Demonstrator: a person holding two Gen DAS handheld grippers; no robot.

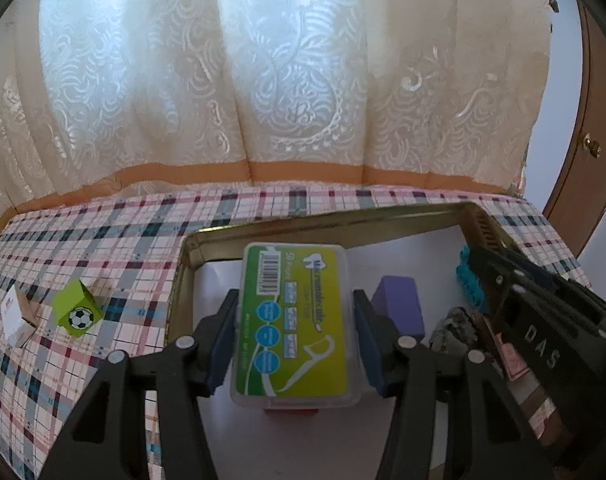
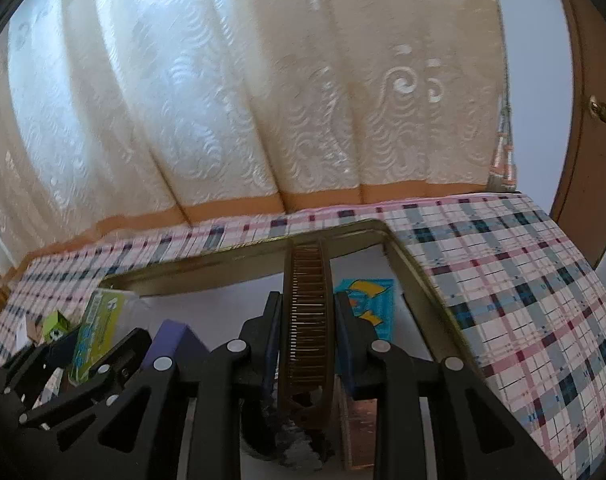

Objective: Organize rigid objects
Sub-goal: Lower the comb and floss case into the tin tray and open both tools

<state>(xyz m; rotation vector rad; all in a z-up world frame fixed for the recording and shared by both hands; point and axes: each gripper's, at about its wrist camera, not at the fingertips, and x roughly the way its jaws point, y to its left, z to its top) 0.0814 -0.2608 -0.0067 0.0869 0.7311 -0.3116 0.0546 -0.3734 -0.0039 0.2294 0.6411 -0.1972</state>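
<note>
Cube [image 1: 78,307] left of tray [image 1: 191,248]; block [image 1: 399,304] inside

A plaid cloth [image 1: 115,232] in pink, white, grey-blue and dark checks covers the surface out to its far edge and right edge. Behind the far edge hangs a cream curtain [image 1: 263,80] with a raised swirl pattern, falling in broad folds, light coming through it. An orange band [image 1: 303,170] runs along the curtain's hem, just above the surface's far edge. Past the right edge stands a brown wooden door [image 2: 591,80] with a small brass knob [image 2: 599,109], next to a pale wall [image 2: 543,100].
</note>
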